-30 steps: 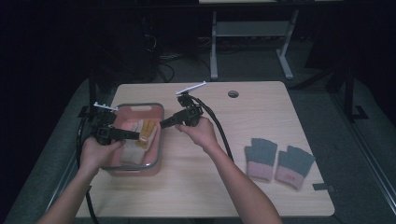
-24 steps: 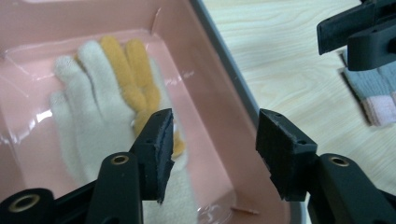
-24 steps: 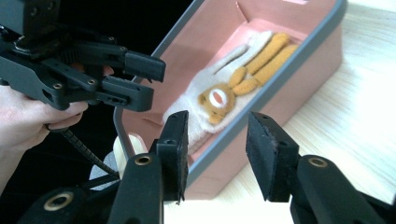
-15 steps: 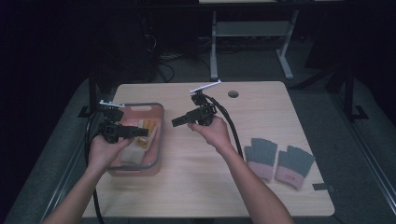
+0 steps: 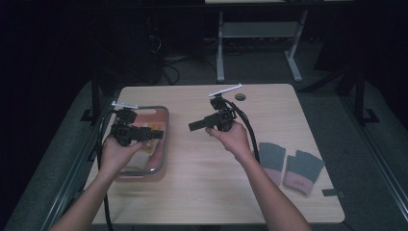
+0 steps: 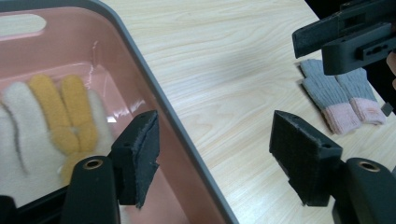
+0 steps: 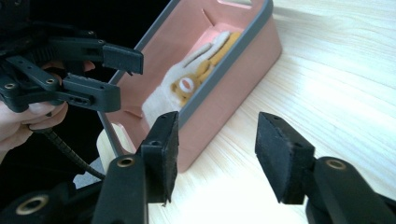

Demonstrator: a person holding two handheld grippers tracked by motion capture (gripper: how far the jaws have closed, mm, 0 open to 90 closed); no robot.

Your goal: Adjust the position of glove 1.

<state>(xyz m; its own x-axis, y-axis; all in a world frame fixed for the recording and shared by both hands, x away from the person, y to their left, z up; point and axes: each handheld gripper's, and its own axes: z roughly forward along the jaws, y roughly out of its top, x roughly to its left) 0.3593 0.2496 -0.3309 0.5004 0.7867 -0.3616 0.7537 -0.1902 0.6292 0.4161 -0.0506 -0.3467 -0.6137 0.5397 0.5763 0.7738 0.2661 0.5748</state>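
A pink bin (image 5: 146, 168) with a grey rim stands at the table's left. Inside it lies a white and yellow glove (image 6: 60, 116), also seen as a glove (image 7: 198, 70) from the other side. My left gripper (image 5: 155, 135) hovers open over the bin's right rim (image 6: 154, 88), and its jaws straddle that rim with nothing between them. My right gripper (image 5: 195, 126) is held open above the bare table to the right of the bin (image 7: 233, 65), pointing toward it. A pair of grey gloves (image 5: 288, 163) with pink cuffs lies at the right.
A small dark round disc (image 5: 240, 96) sits near the table's far edge. A dark tag (image 5: 333, 193) lies by the near right corner. Cables trail from both grippers. Bare wood (image 5: 207, 178) lies between the bin and the grey gloves (image 6: 341, 98).
My right gripper has drawn back rightward from over the bin to the middle of the table. My left gripper has shifted slightly and stays over the bin.
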